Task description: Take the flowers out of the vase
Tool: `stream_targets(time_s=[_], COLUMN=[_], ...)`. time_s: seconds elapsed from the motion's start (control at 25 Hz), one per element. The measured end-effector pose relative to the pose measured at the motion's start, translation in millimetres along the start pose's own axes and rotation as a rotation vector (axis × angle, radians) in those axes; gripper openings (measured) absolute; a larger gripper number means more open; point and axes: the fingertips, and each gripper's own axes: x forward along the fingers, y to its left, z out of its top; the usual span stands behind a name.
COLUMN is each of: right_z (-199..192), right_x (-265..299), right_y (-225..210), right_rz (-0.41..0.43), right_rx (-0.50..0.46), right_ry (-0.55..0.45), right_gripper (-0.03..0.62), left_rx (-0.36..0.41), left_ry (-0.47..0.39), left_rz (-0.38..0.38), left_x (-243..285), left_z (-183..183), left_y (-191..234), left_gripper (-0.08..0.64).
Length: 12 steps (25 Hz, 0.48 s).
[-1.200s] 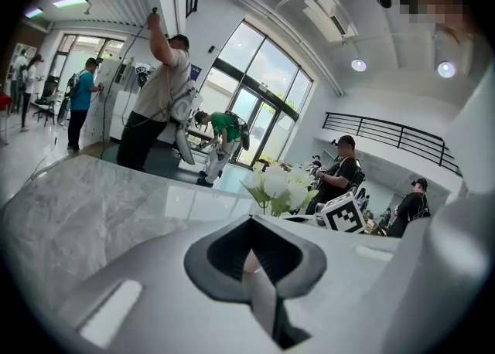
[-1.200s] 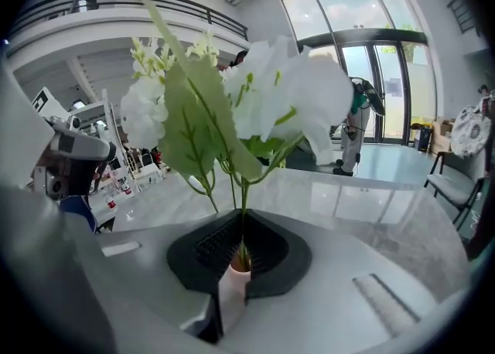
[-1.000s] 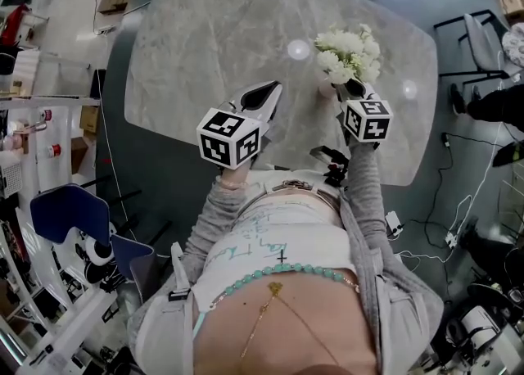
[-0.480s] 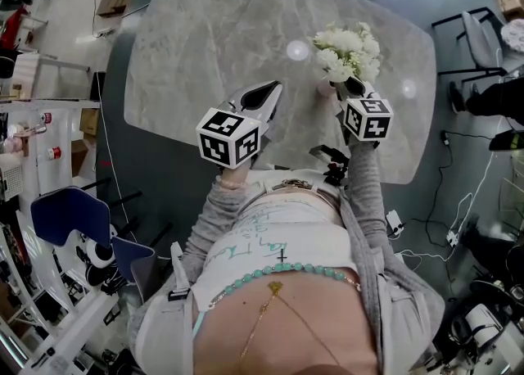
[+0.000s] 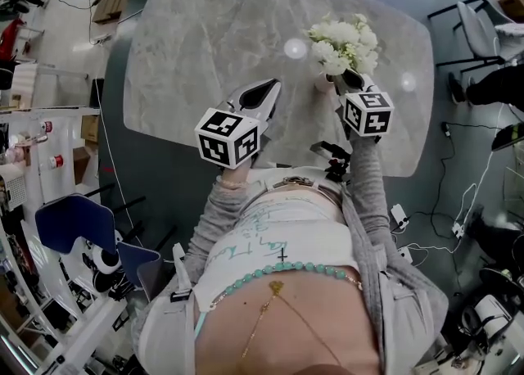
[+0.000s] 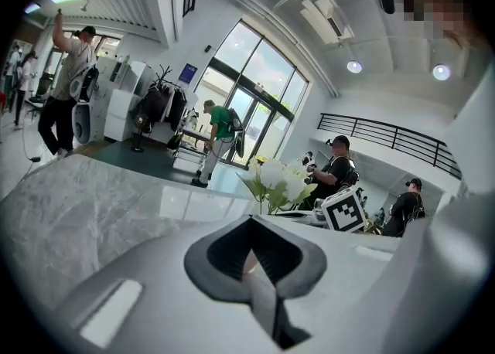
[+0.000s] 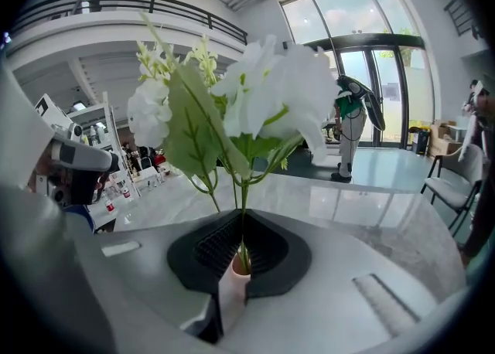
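Your left tongs are over the near-left part of the surface, with the marker cube towards you. They're pressed together with nothing between them. In the left gripper view the dark pads meet in a single seam. They sit low over the marble, and I can't tell whether the tips touch it. They're well apart from the flowers.

The flowers are a white bunch with green leaves, standing upright on the right half of the surface.

Your right tongs come in from the near side, just under the blooms, and pinch the flowers by the stems. In the right gripper view the thin green stems run down between the ribbed pads into the mouth of the vase, a pale narrow neck directly under the pads. The flowers are in the vase, not lifted out. In the head view the vase is almost fully hidden by the blooms and the tongs.

Further right, off the surface, a black-framed chair stands on the floor.
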Motion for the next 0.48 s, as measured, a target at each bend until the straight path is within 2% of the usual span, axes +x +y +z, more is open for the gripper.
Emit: stream_targets(time_s=[0.48], right_z=[21], right_x=[-13], right_y=[1], right_rz=[-0.002], right_rx=[-0.004], right_ry=[-0.05], right_gripper=[0.034], left_rx=[0.019], left_ry=[0.007], left_rz=[-0.024], left_x=[5], left_z=[3], left_y=[-7], left_gripper=[0.001])
